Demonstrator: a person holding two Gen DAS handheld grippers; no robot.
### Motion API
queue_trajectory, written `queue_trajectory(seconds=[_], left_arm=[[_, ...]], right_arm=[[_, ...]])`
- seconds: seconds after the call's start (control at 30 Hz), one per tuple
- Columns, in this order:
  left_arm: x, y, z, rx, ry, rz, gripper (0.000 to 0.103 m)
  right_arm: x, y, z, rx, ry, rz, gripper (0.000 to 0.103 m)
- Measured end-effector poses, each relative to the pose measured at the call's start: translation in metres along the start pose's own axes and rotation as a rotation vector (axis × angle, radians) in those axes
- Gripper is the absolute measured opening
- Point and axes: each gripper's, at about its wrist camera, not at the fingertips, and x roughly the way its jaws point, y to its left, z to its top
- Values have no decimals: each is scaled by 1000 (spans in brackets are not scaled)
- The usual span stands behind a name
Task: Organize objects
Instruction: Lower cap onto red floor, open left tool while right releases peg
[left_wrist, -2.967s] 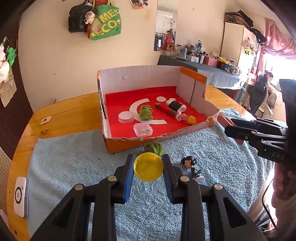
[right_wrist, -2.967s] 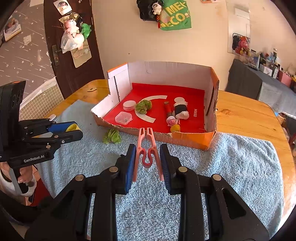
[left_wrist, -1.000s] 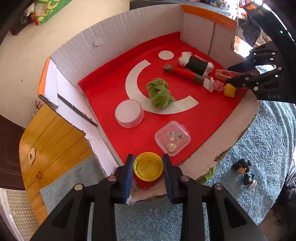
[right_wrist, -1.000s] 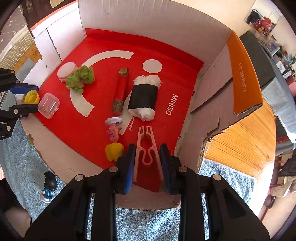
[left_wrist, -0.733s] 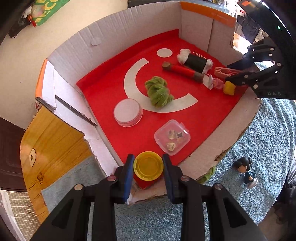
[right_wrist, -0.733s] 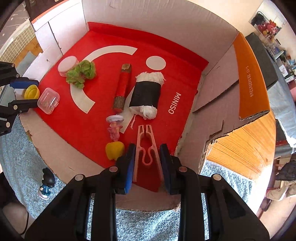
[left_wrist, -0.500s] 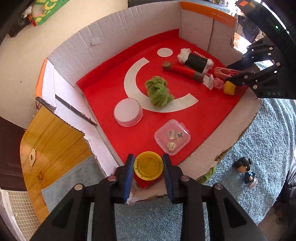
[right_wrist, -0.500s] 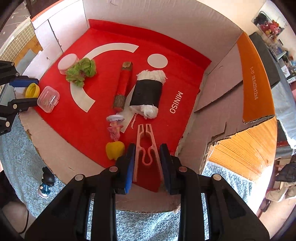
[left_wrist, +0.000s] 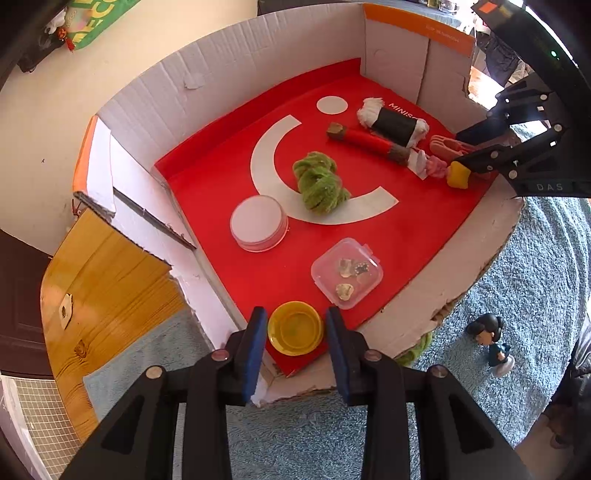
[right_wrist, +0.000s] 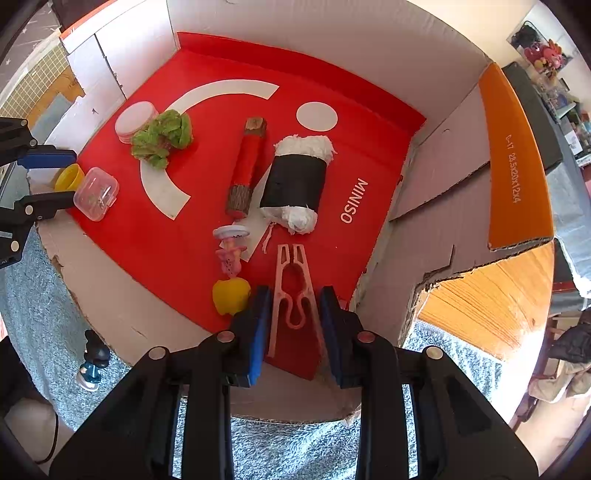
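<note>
Two grippers point down into a cardboard box (left_wrist: 229, 74) with a red floor. The left gripper (left_wrist: 295, 330) sits at the box's near left corner, its blue pads a little apart from the round yellow cap (left_wrist: 294, 328) between them, so it looks let go. The right gripper (right_wrist: 293, 310) is at the near right corner, pads just off the thin pink plastic clip (right_wrist: 293, 291), loose too. A fuzzy green ball (left_wrist: 319, 182), a clear plastic case (left_wrist: 346, 272) and a flat white round lid (left_wrist: 258, 223) lie inside. The box stands on a fluffy blue towel (left_wrist: 535, 295) over the wooden desk (left_wrist: 107, 273).
</note>
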Motion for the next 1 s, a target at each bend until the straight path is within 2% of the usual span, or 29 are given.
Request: queue_trajectory(seconds=[0.57,0.67,0.8,0.97,1.0], left_arm=[[-5,1,-7,-37,-13,-15,36],[-11,3,-9,-50,-25,-24,41],[-27,1,-15,-75,-65,-45,57],[-53,-5,-20,-80,-138,-29,57],[-57,-6,-18,-84,-151,-28,57]], right_arm=[[-23,-2,-24,35,-11,-1,27],[-30,-4,-28,48,-24,2,27],[-44,-9,-34,75,-56,16,27],[-67,-15,-43,110,-114,36,28],[-72,-16,-45,117,-126,40,31]])
